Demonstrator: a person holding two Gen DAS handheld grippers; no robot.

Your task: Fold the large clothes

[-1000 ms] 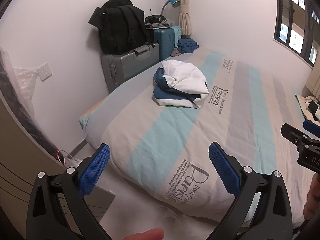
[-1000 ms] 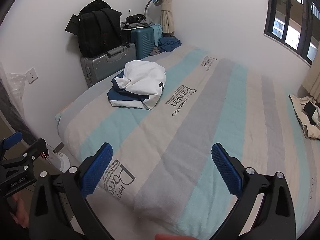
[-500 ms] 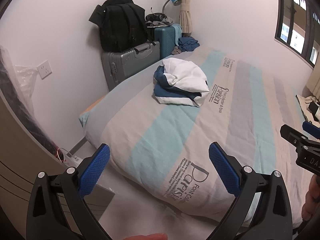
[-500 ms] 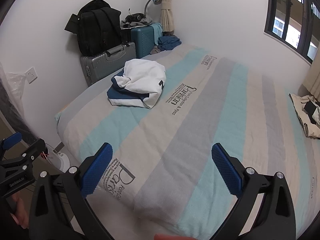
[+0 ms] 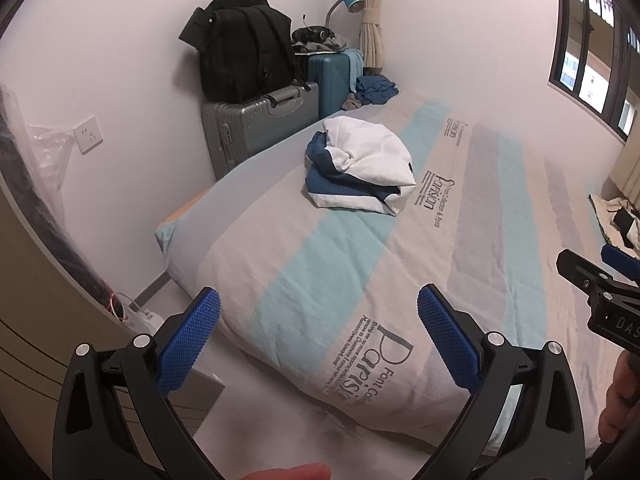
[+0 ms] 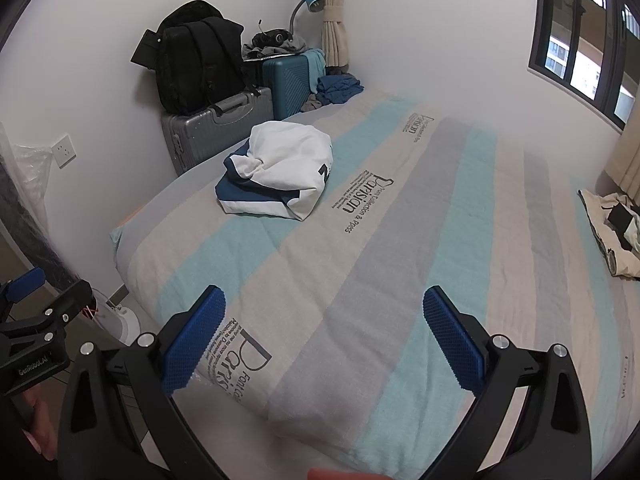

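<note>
The left gripper (image 5: pixel 318 334) hung over the bed's near corner, jaws spread wide, empty. Further in, toward the left side of the striped bed (image 5: pixel 472 240), the white-and-navy garment (image 5: pixel 360 170) lay bunched in a loose, roughly folded heap, which would fit either a finished fold or one awaiting work. Any handling would need edges pinched, not bulk. The right gripper (image 6: pixel 324 338) hovered level alongside, also gaping and empty.

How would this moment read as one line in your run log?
left gripper: open, empty | right gripper: open, empty | both above bed edge | white-and-blue garment: bundled on bed, out of grasp
</note>
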